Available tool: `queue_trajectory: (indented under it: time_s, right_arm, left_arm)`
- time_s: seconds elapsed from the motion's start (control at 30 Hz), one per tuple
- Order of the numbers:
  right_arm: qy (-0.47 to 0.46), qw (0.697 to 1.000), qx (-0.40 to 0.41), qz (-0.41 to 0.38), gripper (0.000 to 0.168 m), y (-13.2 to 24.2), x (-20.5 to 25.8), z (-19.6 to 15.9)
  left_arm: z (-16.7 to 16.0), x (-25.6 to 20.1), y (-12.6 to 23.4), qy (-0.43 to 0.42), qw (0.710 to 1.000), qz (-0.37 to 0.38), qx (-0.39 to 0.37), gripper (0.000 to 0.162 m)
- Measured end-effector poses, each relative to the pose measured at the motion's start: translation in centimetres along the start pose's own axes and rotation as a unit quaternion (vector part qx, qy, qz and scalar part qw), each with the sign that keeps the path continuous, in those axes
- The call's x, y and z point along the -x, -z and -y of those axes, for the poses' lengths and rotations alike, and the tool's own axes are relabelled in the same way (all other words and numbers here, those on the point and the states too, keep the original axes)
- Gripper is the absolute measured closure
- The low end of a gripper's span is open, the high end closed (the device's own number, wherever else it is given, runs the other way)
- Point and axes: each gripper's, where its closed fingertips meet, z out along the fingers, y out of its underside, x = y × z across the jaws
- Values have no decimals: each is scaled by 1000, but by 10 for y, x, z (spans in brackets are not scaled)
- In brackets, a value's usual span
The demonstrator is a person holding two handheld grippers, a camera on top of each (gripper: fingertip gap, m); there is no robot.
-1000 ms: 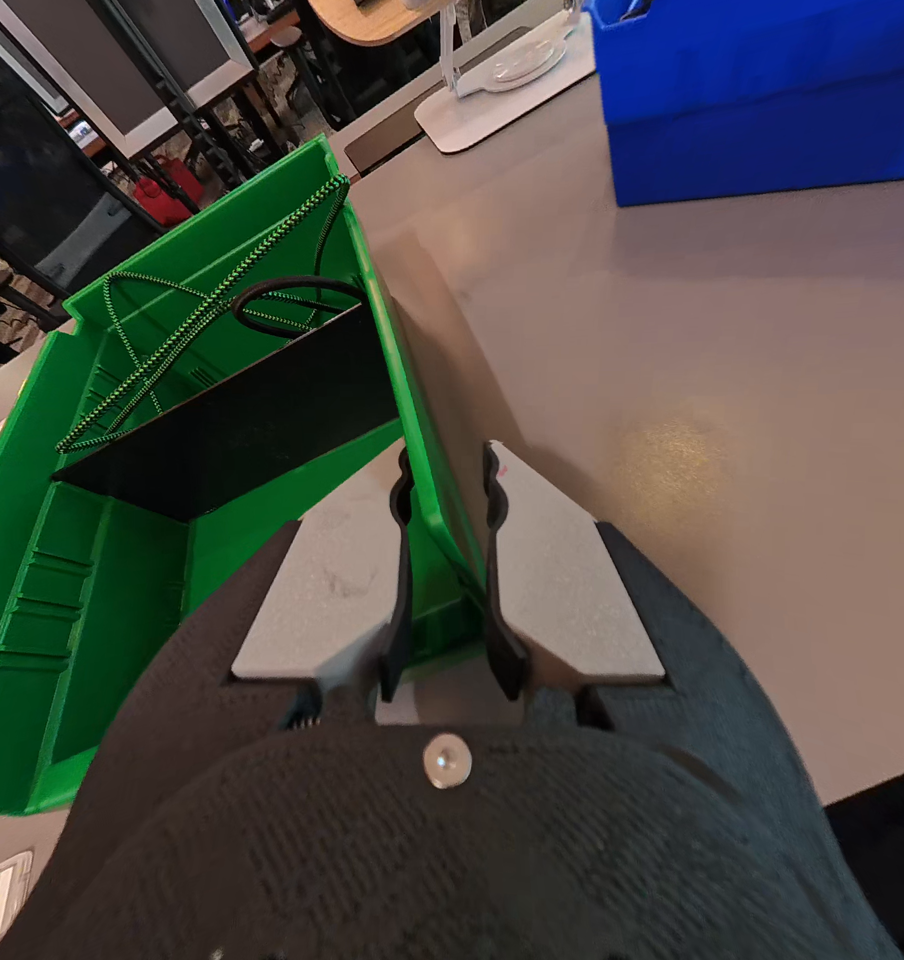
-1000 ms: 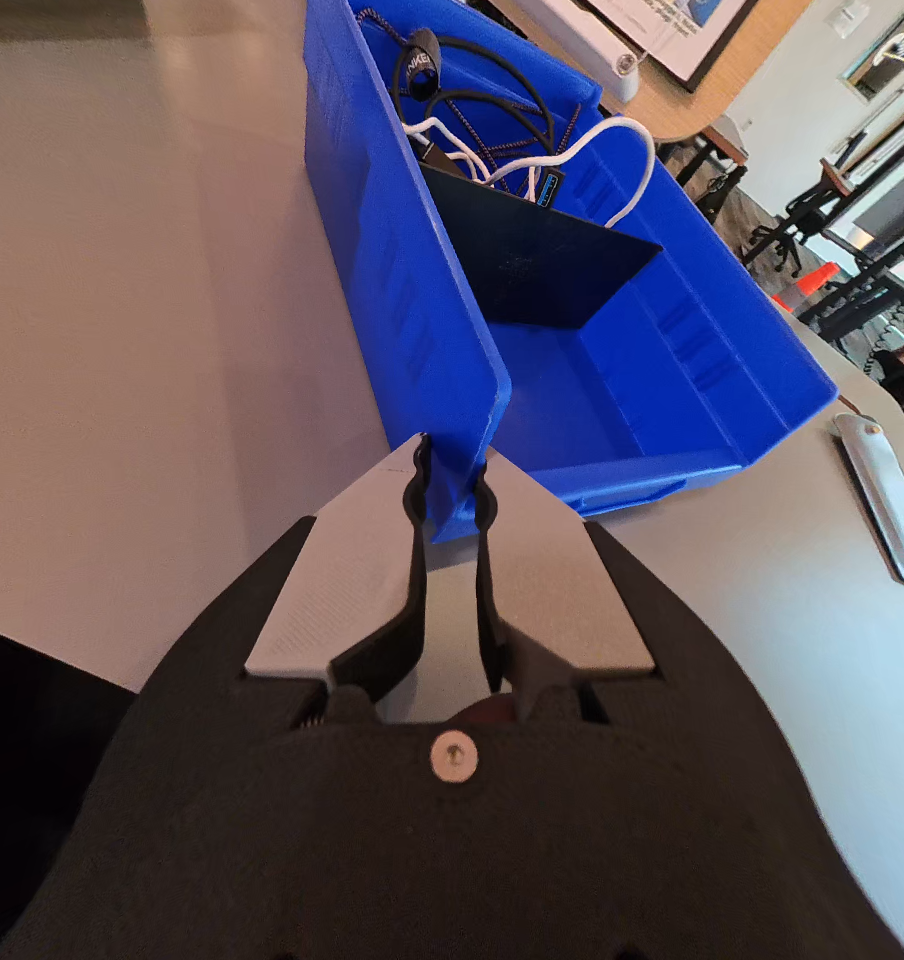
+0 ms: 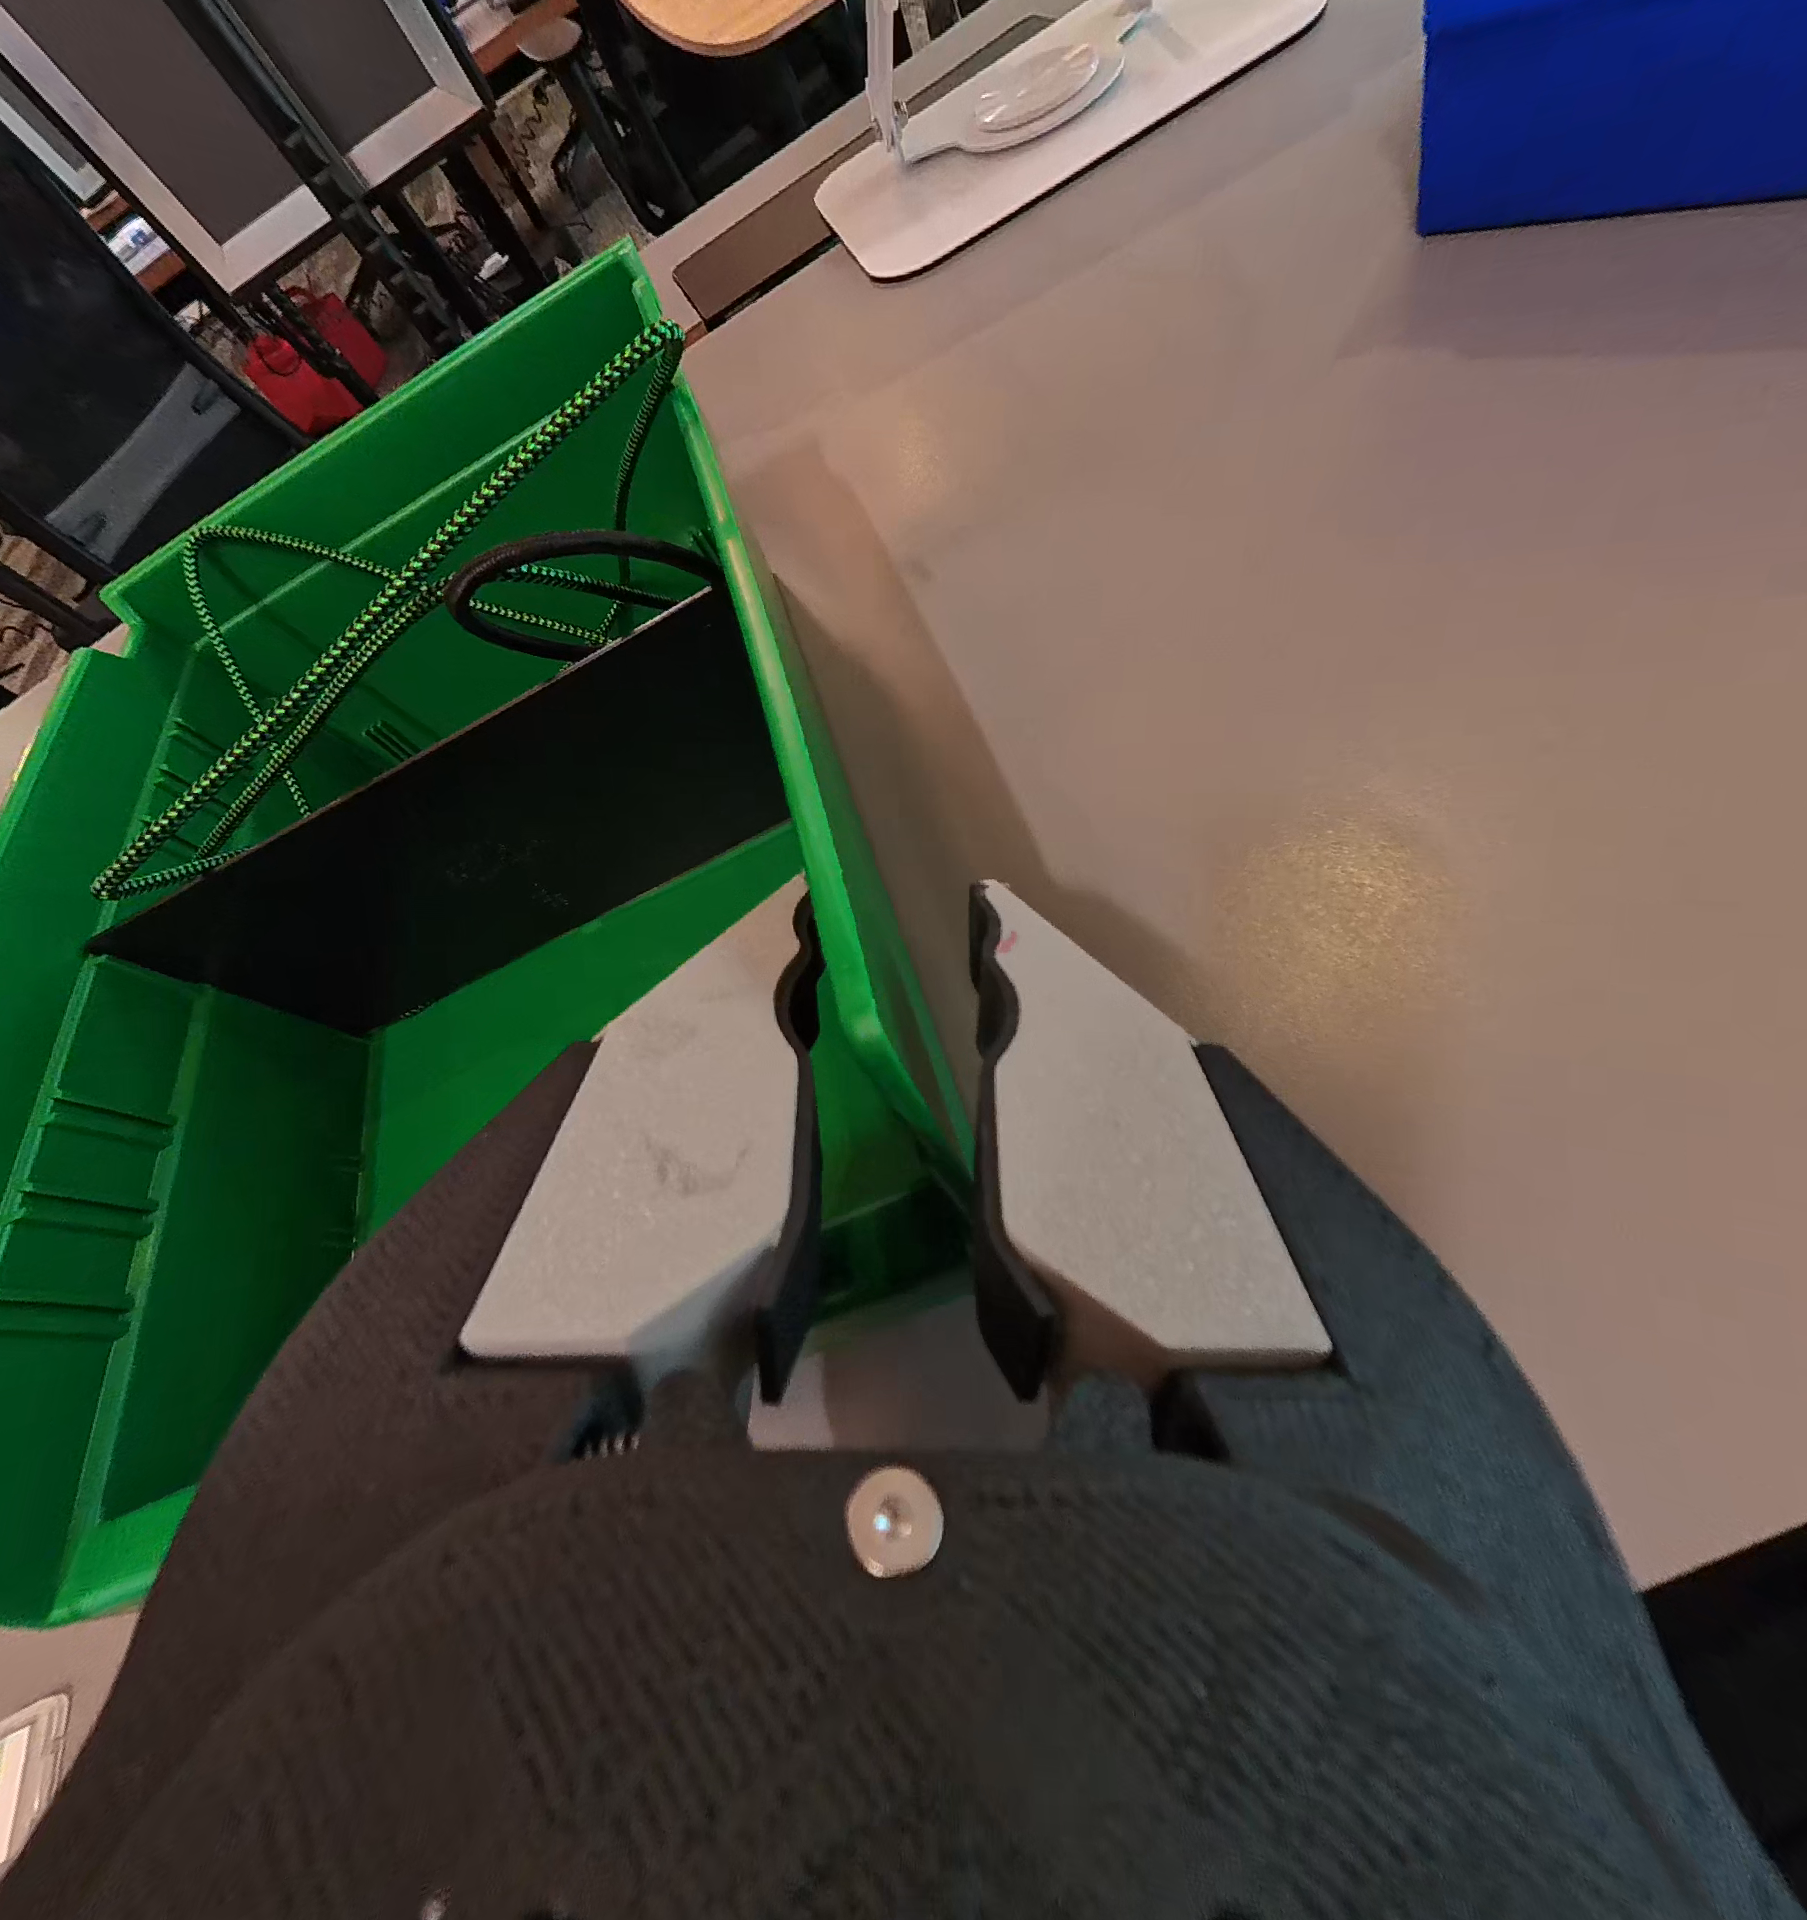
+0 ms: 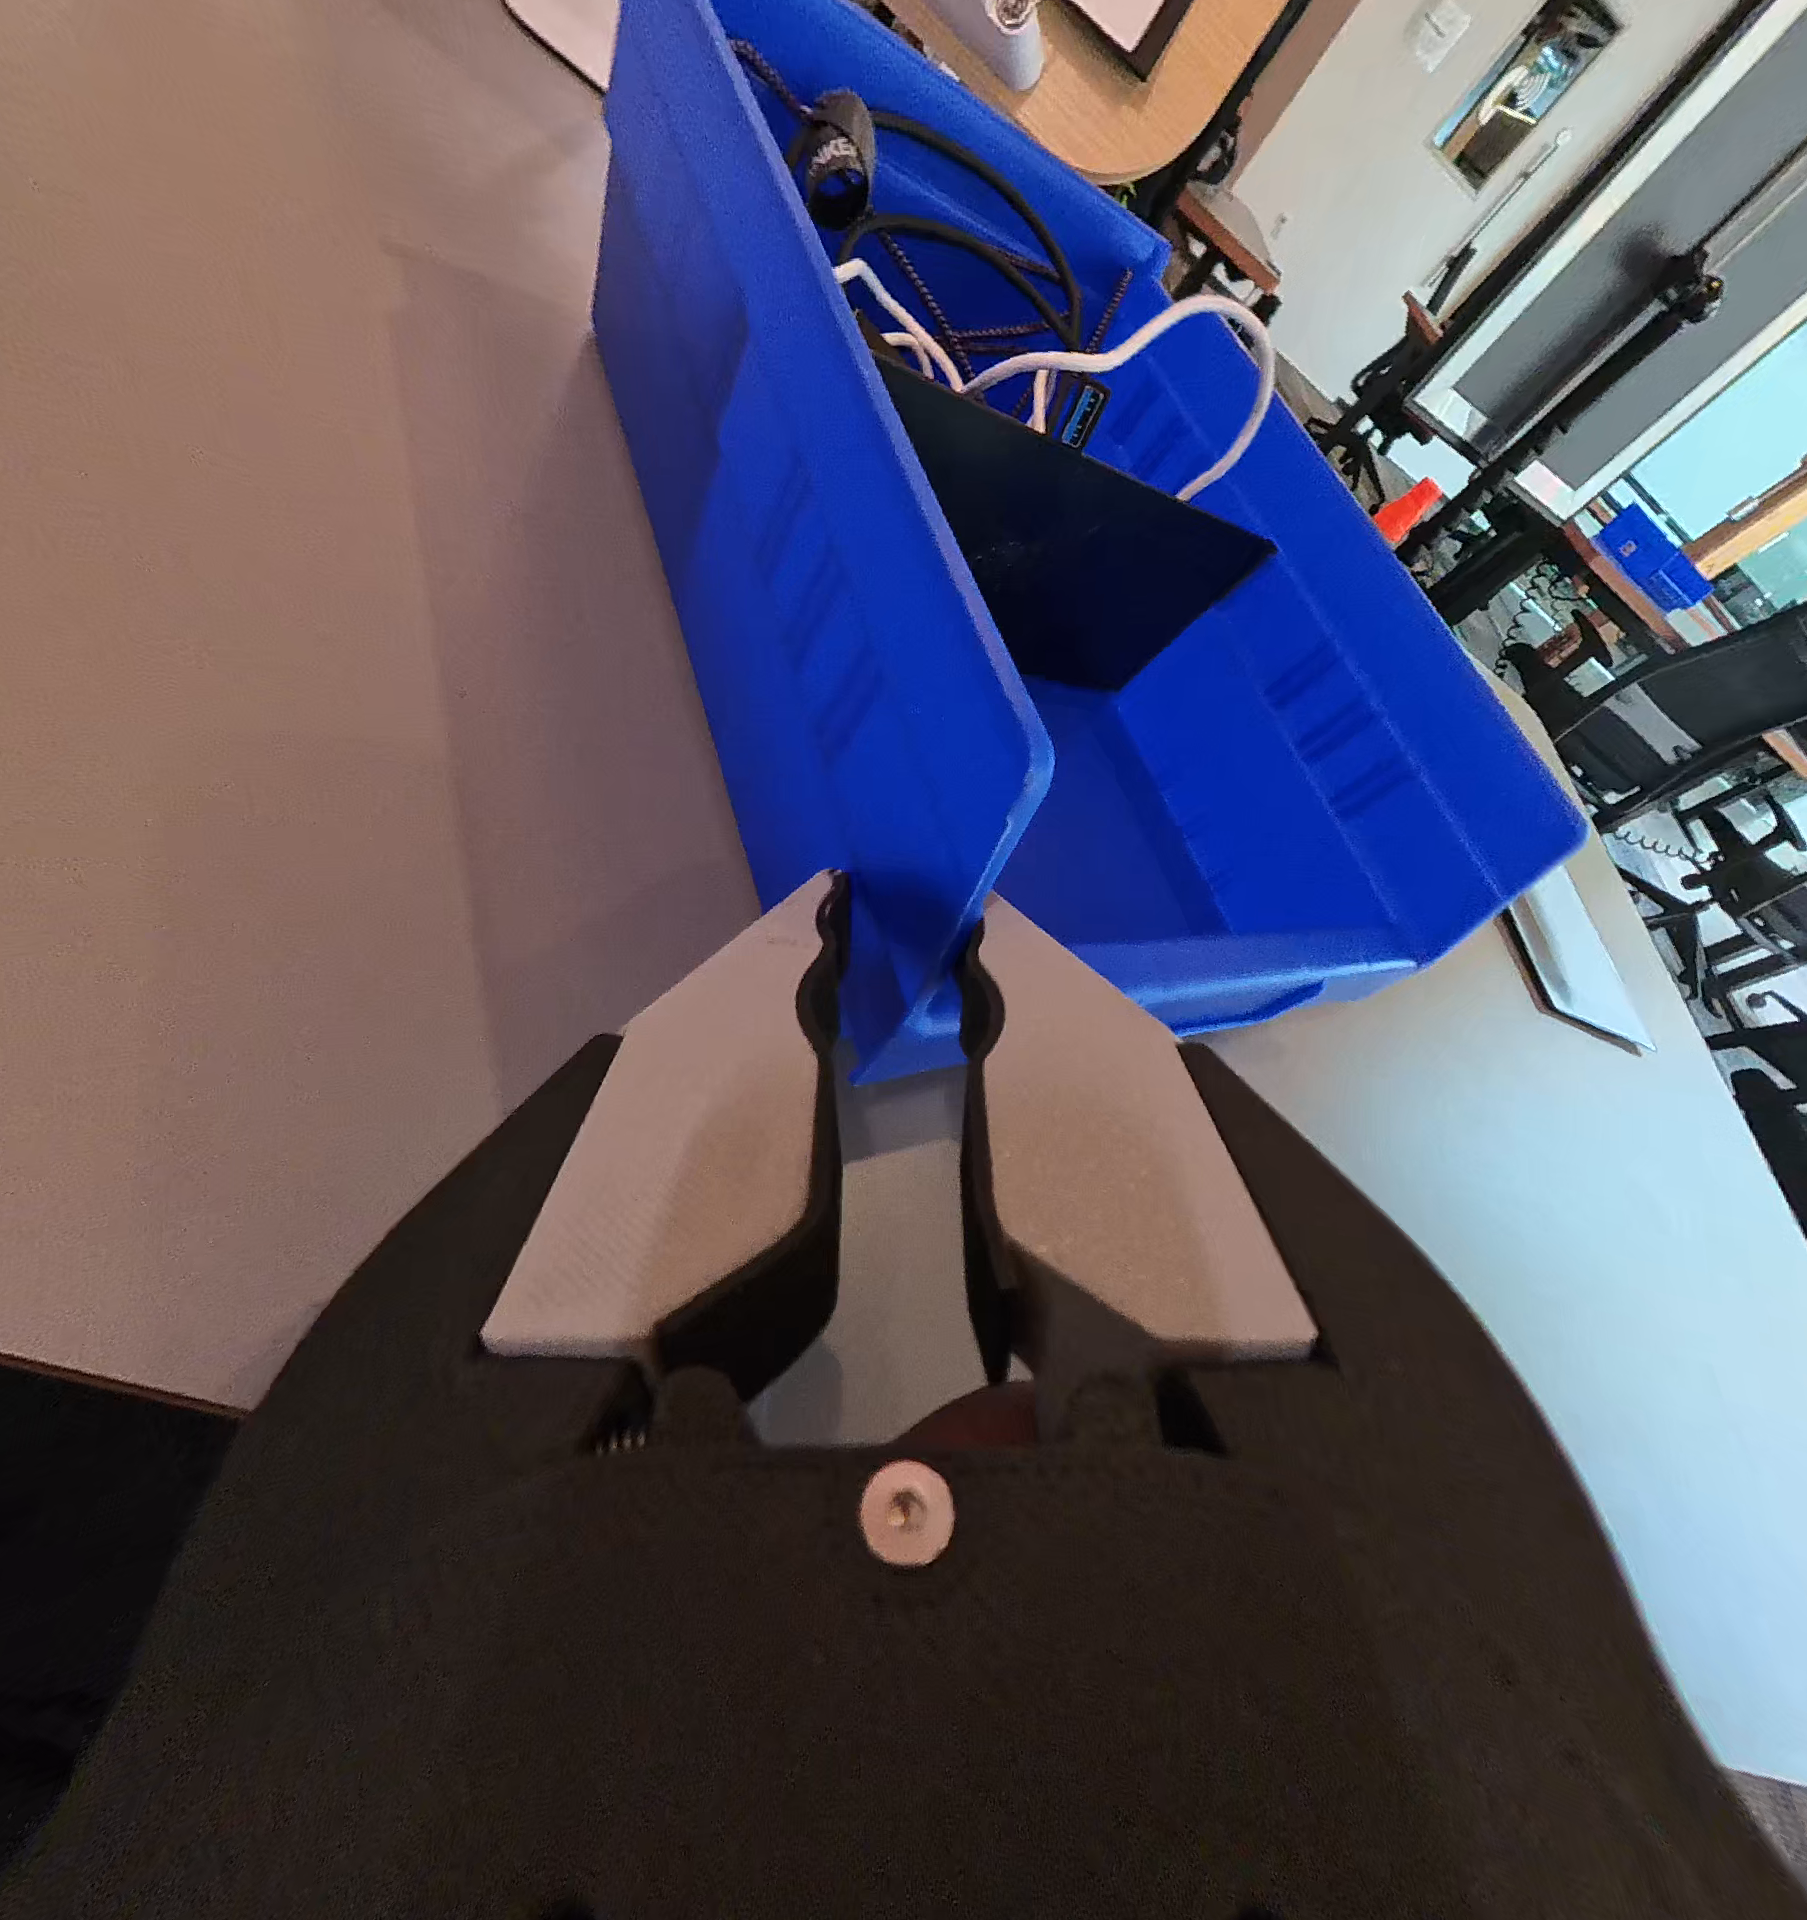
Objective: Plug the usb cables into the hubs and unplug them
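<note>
Two handheld claws work at a grey surface [image 3: 1294, 623], each at a plastic bin. The left claw [image 3: 894, 935] straddles the near right wall of a green bin [image 3: 255, 1143]; its jaws stand a little apart, with the wall between them and touching only the right finger low down, so it looks parted rather than clamped. The right claw [image 4: 904, 914] likewise straddles the near left corner wall of a blue bin [image 4: 1294, 779], its jaws close against the wall on both sides; whether it truly pinches the wall is hard to tell.

Each bin has a dark divider. Behind the green bin's divider [image 3: 463, 862] lie a green braided cable [image 3: 379, 665] and a black cable [image 3: 525, 582]. Behind the blue bin's divider [image 4: 1065, 561] lie a white cable [image 4: 1190, 343], black cables [image 4: 961, 208] and a blue-tipped plug [image 4: 1081, 410]. No hub can be made out for certain.

This seems a preparatory step: positioning the bins, with no cable yet taken up. Next, each claw would need to let go of its wall, reach over the divider, and take a plug by its body.
</note>
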Motion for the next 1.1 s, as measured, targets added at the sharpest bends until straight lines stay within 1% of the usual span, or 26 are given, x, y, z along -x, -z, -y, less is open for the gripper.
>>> queue_trajectory:
  time_s: [0.1,0.2,0.27,0.33,0.37,0.47,0.57,0.63,0.7,0.77,0.83,0.93,1.03,1.1]
  right_arm:
    - [16,1000,2,18,154,3,8,3]
    - [16,998,-1,59,159,8,24,7]
    - [20,996,-6,88,155,11,37,12]
    - [34,994,-5,107,147,13,48,15]
    - [42,992,-5,116,145,13,52,17]
    - [49,988,-9,147,146,11,65,24]
    - [28,981,-11,192,145,12,81,33]
    - [22,978,-10,208,146,10,87,38]
    - [32,978,-4,208,148,6,89,40]
    - [46,981,1,190,151,0,86,40]
    - [43,982,1,185,155,-2,86,42]
    - [52,987,-1,155,159,-6,83,42]
    - [48,993,5,112,164,-12,70,37]
    - [29,993,9,112,164,-14,64,34]
  left_arm:
    - [0,0,0,-2,1000,1,1,137]
    - [-1,0,0,-4,1000,1,3,137]
    - [-1,0,0,-3,1000,1,2,138]
    - [-1,0,0,-4,1000,0,2,138]
    - [-1,0,0,-3,1000,-1,2,138]
    - [-1,0,0,-4,1000,0,2,138]
    - [-1,0,0,-5,1000,0,2,138]
    - [-1,0,0,-4,1000,-1,3,138]
    - [-1,0,0,-5,1000,-1,2,138]
    - [-1,0,0,-6,1000,0,2,138]
    - [-1,0,0,-7,1000,-1,2,137]
    - [-1,-1,1,-6,1000,-3,2,137]
    - [-1,-1,1,-6,1000,-3,2,137]
    - [-2,-1,1,-6,1000,-4,2,137]
